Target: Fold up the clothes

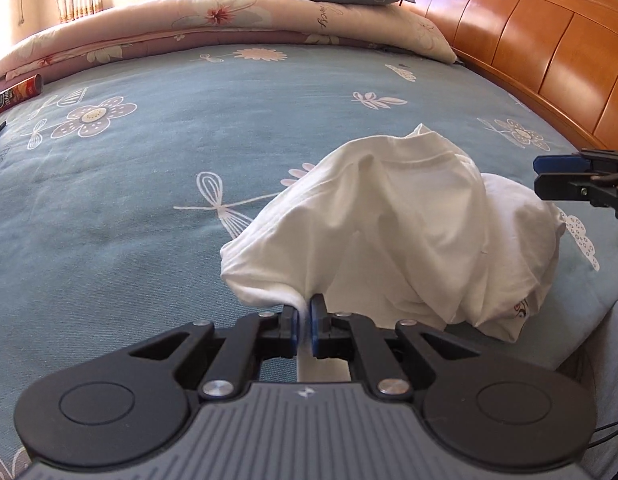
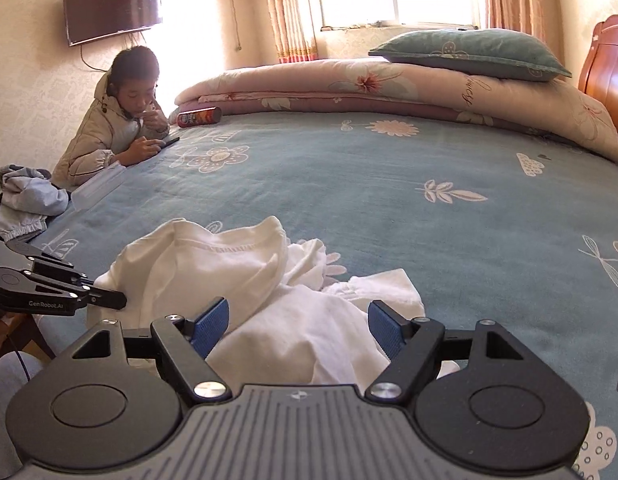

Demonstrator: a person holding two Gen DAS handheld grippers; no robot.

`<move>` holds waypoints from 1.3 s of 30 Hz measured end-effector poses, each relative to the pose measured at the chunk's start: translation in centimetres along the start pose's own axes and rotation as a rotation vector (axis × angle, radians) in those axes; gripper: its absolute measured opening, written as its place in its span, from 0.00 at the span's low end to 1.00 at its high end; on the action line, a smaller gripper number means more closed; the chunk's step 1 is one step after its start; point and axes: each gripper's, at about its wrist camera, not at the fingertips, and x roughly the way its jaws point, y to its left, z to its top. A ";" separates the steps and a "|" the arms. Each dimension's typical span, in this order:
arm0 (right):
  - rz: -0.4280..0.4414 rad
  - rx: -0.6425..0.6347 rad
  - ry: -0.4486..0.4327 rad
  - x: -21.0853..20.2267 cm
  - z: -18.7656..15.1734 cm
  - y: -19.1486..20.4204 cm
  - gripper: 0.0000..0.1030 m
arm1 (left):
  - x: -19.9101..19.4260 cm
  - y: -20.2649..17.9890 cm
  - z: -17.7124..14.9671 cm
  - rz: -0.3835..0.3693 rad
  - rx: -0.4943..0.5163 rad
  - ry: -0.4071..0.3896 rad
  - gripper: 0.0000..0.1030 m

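Left gripper (image 1: 304, 326) is clamped tight on a fold of the white T-shirt (image 1: 393, 236), lifting that edge so the cloth tents up off the blue flowered bedsheet (image 1: 149, 184). The shirt sits crumpled near the bed's near edge, toward the corner by the wooden headboard (image 1: 549, 40). Right gripper (image 2: 299, 330) hovers over the heap, jaws spread wide, blue pads either side of the cloth; whether they touch it is hard to tell. At the far edge lie a folded pink quilt (image 2: 389, 84) with a teal pillow (image 2: 469, 54) on top, and a red snack can (image 2: 199, 117). A person (image 2: 117, 128) leans on the far corner.
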 end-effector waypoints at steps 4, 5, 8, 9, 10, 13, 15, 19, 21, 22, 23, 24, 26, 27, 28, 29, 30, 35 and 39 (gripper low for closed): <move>0.079 -0.035 0.014 2.0 1.2 0.5 0.71 | 0.7 1.4 -0.2 0.011 -0.048 0.020 0.06; 0.078 -0.032 0.022 2.7 1.4 0.4 0.71 | 0.8 1.6 -0.4 0.011 -0.052 0.024 0.06; 0.121 0.030 0.039 4.6 1.8 -0.7 0.71 | 1.1 2.0 -0.9 0.007 -0.064 0.034 0.07; 0.147 0.063 0.049 5.3 2.0 -1.2 0.71 | 1.2 2.1 -1.1 0.010 -0.070 0.034 0.08; 0.170 0.096 0.060 5.9 2.1 -1.5 0.70 | 1.3 2.3 -1.2 0.012 -0.076 0.035 0.08; 0.255 0.150 0.102 7.6 2.4 -1.5 0.68 | 1.5 2.9 -1.5 0.017 -0.098 0.041 0.10; 0.322 0.140 0.121 8.0 2.5 -0.2 0.67 | 1.7 3.3 -1.7 0.011 -0.105 0.047 0.11; 0.418 0.069 0.158 8.0 1.7 2.7 0.68 | 2.3 4.1 -2.2 0.009 -0.117 0.064 0.12; 0.411 0.056 0.177 7.8 0.9 3.2 0.68 | 2.5 4.3 -2.5 0.008 -0.122 0.066 0.12; 0.407 0.049 0.187 7.8 0.5 3.5 0.68 | 2.5 4.4 -2.5 0.005 -0.125 0.065 0.12; 0.404 0.042 0.197 7.7 0.1 3.7 0.68 | 2.6 4.5 -2.6 0.007 -0.127 0.065 0.12; 0.406 0.080 0.188 7.5 -0.1 3.4 0.68 | 2.6 4.5 -2.7 0.011 -0.129 0.064 0.12; 0.411 0.174 0.162 7.1 -0.5 2.3 0.68 | 2.6 4.7 -2.7 0.013 -0.135 0.063 0.12; 0.410 0.223 0.149 6.8 -0.7 1.8 0.68 | 2.5 4.8 -2.7 0.011 -0.140 0.062 0.12; 0.408 0.271 0.136 6.5 -0.9 1.2 0.68 | 2.5 4.8 -2.7 0.009 -0.146 0.061 0.12; 0.396 0.299 0.122 6.0 -1.1 1.0 0.67 | 2.3 4.8 -2.6 0.009 -0.143 0.056 0.12; 0.381 0.323 0.107 5.5 -1.2 0.8 0.67 | 2.2 4.7 -2.6 0.009 -0.139 0.051 0.11; 0.331 0.445 0.071 3.0 -1.9 -0.1 0.68 | 2.2 4.7 -2.5 -0.006 -0.120 0.042 0.11; 0.289 0.530 0.140 4.2 -2.3 0.3 0.67 | 2.5 4.8 -2.5 -0.011 -0.130 0.043 0.11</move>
